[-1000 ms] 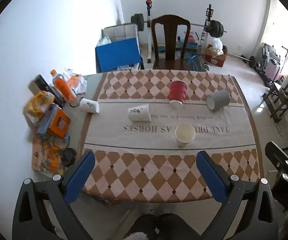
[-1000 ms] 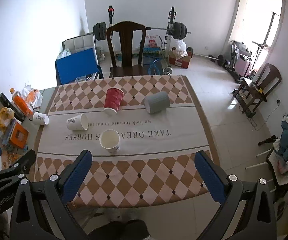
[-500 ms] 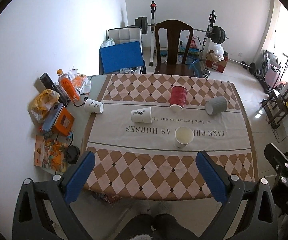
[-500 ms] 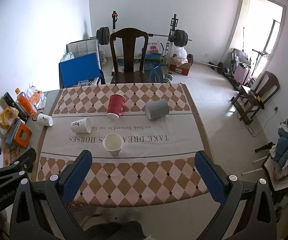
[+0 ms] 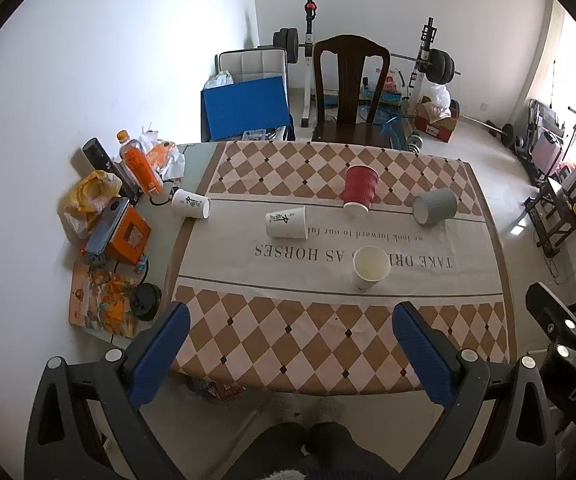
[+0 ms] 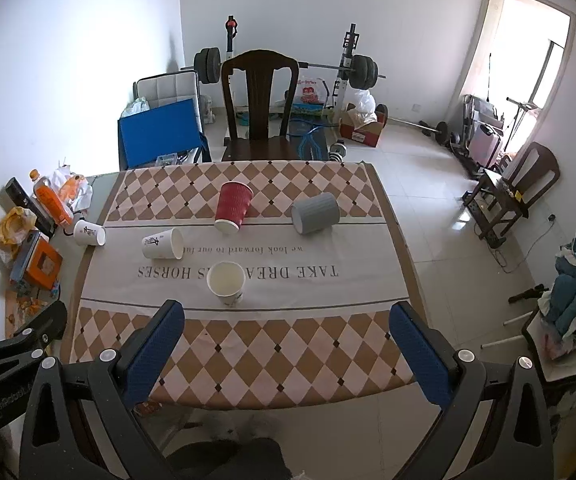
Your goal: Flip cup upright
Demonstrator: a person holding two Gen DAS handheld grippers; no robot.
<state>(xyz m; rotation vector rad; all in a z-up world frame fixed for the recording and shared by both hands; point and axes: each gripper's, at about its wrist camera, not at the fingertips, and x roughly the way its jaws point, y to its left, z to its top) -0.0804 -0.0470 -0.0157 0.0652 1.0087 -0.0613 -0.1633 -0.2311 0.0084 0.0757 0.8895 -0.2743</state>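
Several cups sit on the checkered tablecloth (image 5: 288,340). A red ribbed cup (image 5: 360,195) (image 6: 232,208), a grey cup (image 5: 435,206) (image 6: 315,213) and two white printed cups (image 5: 286,223) (image 5: 190,204) lie on their sides. One white cup (image 5: 371,268) (image 6: 226,283) stands upright with its mouth up. My left gripper (image 5: 288,340) and right gripper (image 6: 288,340) are both open and empty, held high above the table's near edge, well apart from every cup.
Bottles, bags, an orange box and a book crowd the table's left edge (image 5: 119,216). A dark wooden chair (image 5: 350,92) stands at the far side. Weights, a blue board and boxes are behind it. A stool with clothes (image 6: 572,320) stands at the right.
Both grippers have pulled back and risen, so the table looks smaller and farther. The cups have not moved. Both grippers stay open.
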